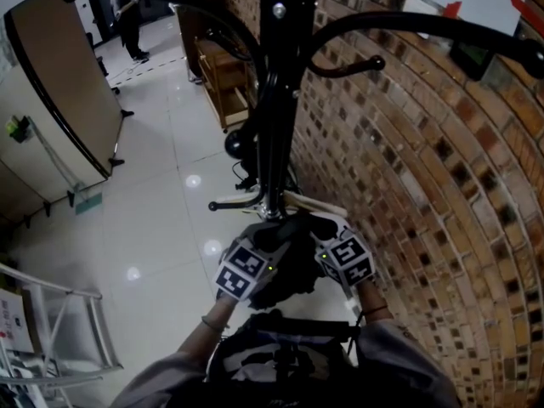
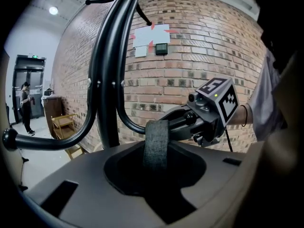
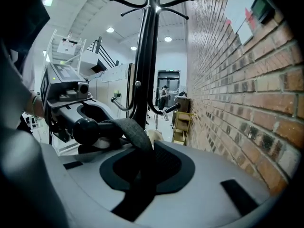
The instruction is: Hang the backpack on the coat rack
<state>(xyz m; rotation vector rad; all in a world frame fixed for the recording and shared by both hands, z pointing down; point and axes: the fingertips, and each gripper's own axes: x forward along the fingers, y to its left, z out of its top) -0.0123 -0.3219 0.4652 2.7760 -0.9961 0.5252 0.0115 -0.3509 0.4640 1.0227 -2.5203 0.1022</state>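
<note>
A brick wall [image 1: 425,185] fills the right side of the head view, and pale glossy floor tiles [image 1: 161,194] spread across the left. A large brown panel [image 1: 68,83] with a dark edge stands at the far left. A person [image 2: 24,106] stands well away near a doorway.

The black coat rack [image 1: 276,100] rises just beside the wall. Its pole runs up the middle of the head view and its curved arms branch out above and to both sides. A small wooden shelf unit [image 1: 225,83] stands against the wall beyond it.

The dark backpack [image 1: 289,359] hangs low, close to the person's front, between the two grey sleeves and below both tools.

The left tool [image 2: 156,170] and the right tool [image 3: 142,167] sit side by side right at the rack's pole, their marker cubes facing up. Each is closed on the backpack's grey carry strap [image 2: 156,144]. In the left gripper view the strap stands upright out of the jaws. In the right gripper view it climbs out of the jaws and bends over a lower rack arm just behind that arm's ball tip [image 3: 85,129], so the loop lies on this hook.

On the wall above, a white paper sheet [image 2: 151,37] with red corners hangs next to a small dark box [image 2: 162,48].
</note>
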